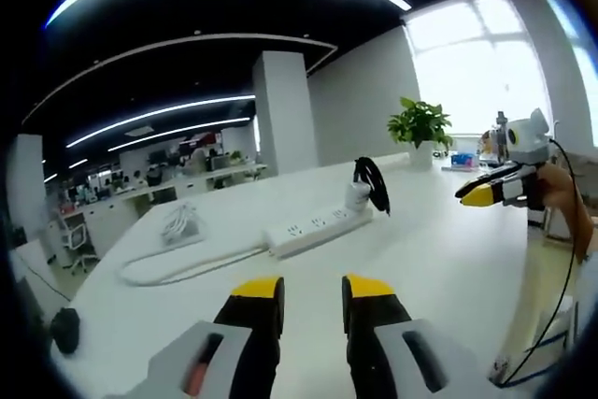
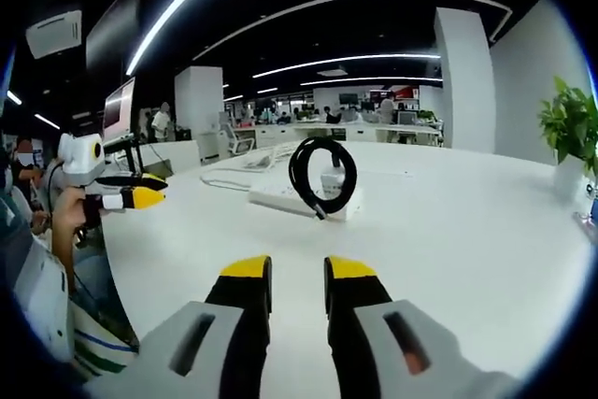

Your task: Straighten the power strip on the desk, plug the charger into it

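While both your yellow-tipped grippers, left [image 1: 312, 292] and right [image 2: 297, 273], hung released and empty, the long white plastic power strip [image 1: 313, 225] lay skewed; nudging its end squarely looked wisest.

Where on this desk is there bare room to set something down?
Bare desk lies between the power strip and left gripper, and toward the potted plant. It is crowded around the strip: white cord, charger, black cable coil.
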`<state>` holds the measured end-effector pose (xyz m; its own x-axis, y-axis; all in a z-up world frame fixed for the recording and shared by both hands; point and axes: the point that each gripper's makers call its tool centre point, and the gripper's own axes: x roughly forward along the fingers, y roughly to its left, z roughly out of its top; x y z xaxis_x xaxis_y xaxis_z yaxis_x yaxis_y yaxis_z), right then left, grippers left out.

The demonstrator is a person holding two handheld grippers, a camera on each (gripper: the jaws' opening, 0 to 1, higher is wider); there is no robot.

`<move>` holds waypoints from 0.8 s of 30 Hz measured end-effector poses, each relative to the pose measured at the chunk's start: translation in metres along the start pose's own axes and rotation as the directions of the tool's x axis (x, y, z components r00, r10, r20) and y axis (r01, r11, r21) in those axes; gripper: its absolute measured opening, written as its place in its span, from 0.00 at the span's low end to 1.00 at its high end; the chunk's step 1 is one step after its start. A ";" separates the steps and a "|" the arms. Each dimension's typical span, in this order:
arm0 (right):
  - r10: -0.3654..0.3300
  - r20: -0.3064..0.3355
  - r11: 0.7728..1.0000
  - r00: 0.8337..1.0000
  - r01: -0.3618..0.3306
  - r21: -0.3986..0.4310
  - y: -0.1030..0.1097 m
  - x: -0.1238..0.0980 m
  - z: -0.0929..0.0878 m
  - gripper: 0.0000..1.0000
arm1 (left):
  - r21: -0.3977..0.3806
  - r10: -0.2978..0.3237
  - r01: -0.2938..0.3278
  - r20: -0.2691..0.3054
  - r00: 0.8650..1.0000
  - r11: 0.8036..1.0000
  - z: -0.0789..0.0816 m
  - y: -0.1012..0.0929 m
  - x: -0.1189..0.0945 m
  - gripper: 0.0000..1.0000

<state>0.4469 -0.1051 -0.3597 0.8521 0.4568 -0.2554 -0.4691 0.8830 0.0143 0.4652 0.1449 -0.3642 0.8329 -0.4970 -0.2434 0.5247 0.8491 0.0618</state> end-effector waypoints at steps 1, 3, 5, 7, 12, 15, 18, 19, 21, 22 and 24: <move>-0.001 0.000 1.000 1.000 0.001 0.000 0.000 -0.001 0.000 0.22 | 0.003 0.001 -0.001 -0.004 1.000 1.000 -0.001 0.000 0.000 0.24; -0.007 -0.001 1.000 1.000 0.007 -0.001 0.000 -0.003 -0.001 0.22 | 0.002 0.003 -0.003 -0.008 1.000 1.000 -0.002 0.000 -0.002 0.25; -0.014 -0.006 1.000 1.000 0.014 -0.002 0.001 -0.005 -0.003 0.22 | -0.001 0.009 -0.009 -0.013 1.000 1.000 -0.004 0.000 -0.004 0.26; -0.021 -0.014 1.000 1.000 0.021 -0.005 0.001 -0.007 -0.006 0.22 | 0.006 0.019 -0.019 -0.021 1.000 1.000 -0.006 0.000 -0.005 0.26; -0.036 -0.027 0.999 0.999 0.036 -0.009 -0.001 -0.011 -0.011 0.24 | 0.004 0.027 -0.026 -0.024 0.999 1.000 -0.006 -0.001 -0.010 0.29; -0.047 -0.034 0.999 0.998 0.047 -0.006 -0.003 -0.014 -0.013 0.26 | 0.011 0.037 -0.037 -0.024 0.999 0.999 -0.006 -0.001 -0.014 0.29; -0.059 -0.043 0.998 0.997 0.060 0.004 -0.005 -0.016 -0.016 0.29 | 0.005 0.047 -0.046 -0.022 0.999 0.999 -0.006 0.000 -0.016 0.30; -0.060 -0.044 0.998 0.997 0.060 0.006 -0.006 -0.016 -0.017 0.29 | 0.002 0.048 -0.048 -0.023 0.999 0.999 -0.006 0.002 -0.015 0.31; -0.064 -0.048 0.998 0.997 0.064 0.008 -0.006 -0.017 -0.019 0.29 | -0.003 0.053 -0.053 -0.030 0.998 0.999 -0.007 0.003 -0.014 0.33; -0.067 -0.050 0.998 0.997 0.067 0.005 -0.007 -0.018 -0.019 0.29 | -0.002 0.059 -0.060 -0.038 0.998 0.998 -0.008 0.005 -0.014 0.34; -0.074 -0.053 0.997 0.996 0.075 0.002 -0.008 -0.020 -0.020 0.29 | 0.000 0.073 -0.073 -0.050 0.996 0.997 -0.011 0.007 -0.015 0.36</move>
<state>0.4293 -0.1235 -0.3744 0.8712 0.3835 -0.3066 -0.4039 0.9148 -0.0032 0.4545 0.1603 -0.3705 0.8590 -0.4240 -0.2868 0.4625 0.8830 0.0796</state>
